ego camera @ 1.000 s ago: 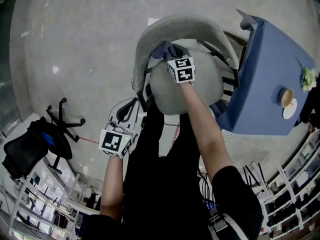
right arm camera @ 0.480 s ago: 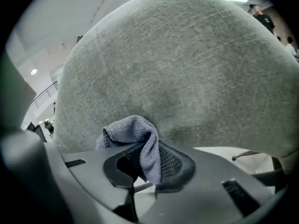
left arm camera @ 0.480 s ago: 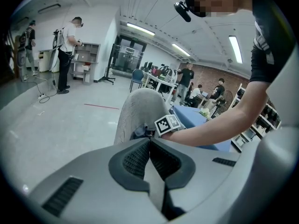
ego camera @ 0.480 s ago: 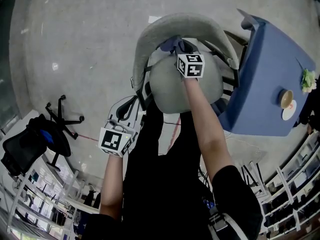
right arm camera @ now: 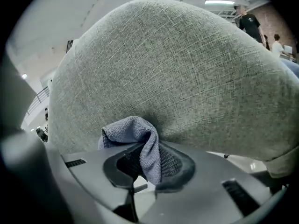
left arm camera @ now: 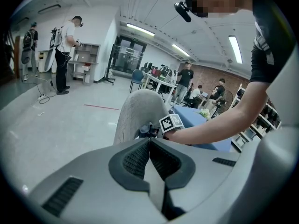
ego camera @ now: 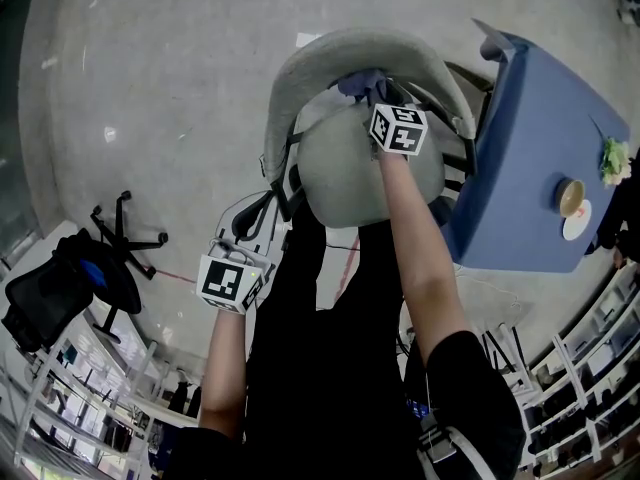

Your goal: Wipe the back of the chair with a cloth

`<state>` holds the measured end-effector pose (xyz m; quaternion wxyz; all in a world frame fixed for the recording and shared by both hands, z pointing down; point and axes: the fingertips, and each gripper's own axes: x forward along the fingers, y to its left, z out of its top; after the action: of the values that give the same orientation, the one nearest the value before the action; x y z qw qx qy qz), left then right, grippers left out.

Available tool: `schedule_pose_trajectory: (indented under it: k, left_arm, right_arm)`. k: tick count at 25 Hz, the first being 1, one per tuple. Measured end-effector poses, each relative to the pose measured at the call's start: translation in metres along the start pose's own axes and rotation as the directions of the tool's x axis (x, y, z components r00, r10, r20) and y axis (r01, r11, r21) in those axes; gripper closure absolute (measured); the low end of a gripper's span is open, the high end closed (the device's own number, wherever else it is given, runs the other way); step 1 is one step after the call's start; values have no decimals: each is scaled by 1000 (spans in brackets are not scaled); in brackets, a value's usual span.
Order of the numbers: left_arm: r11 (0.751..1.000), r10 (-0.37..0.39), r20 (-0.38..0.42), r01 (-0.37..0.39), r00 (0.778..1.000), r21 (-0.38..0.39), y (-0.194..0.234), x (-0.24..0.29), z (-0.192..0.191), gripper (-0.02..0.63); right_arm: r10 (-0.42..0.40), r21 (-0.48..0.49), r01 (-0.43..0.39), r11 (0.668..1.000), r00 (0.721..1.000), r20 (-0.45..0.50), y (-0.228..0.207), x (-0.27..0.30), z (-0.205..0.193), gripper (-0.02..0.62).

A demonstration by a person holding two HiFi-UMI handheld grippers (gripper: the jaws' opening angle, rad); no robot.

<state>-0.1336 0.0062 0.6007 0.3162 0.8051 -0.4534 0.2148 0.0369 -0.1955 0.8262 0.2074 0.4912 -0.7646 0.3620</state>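
The right gripper (right arm camera: 142,168) pinches a bunched blue-grey cloth (right arm camera: 133,127), pressing it against the grey fabric chair back (right arm camera: 177,69) to wipe, while the left gripper (left arm camera: 150,149), jaws together and empty, hangs aside.

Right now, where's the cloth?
Right gripper view: the grey-blue cloth is clamped in the right gripper, pressed against the grey chair back. In the head view it's upper centre, left of the blue table.
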Motion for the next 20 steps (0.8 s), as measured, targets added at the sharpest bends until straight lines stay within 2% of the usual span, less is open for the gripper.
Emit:
schedule_pose_trajectory:
  k: [14, 20]
  left_arm:
    - [1000, -26, -5, 26, 1000, 16, -10, 10, 4, 583]
    - [999, -34, -2, 34, 999, 19, -16, 12, 7, 583]
  right_arm:
    - [-86, 54, 85, 995, 996, 30, -49, -22, 4, 520]
    - [-158, 117, 153, 981, 986, 42, -82, -41, 0, 520]
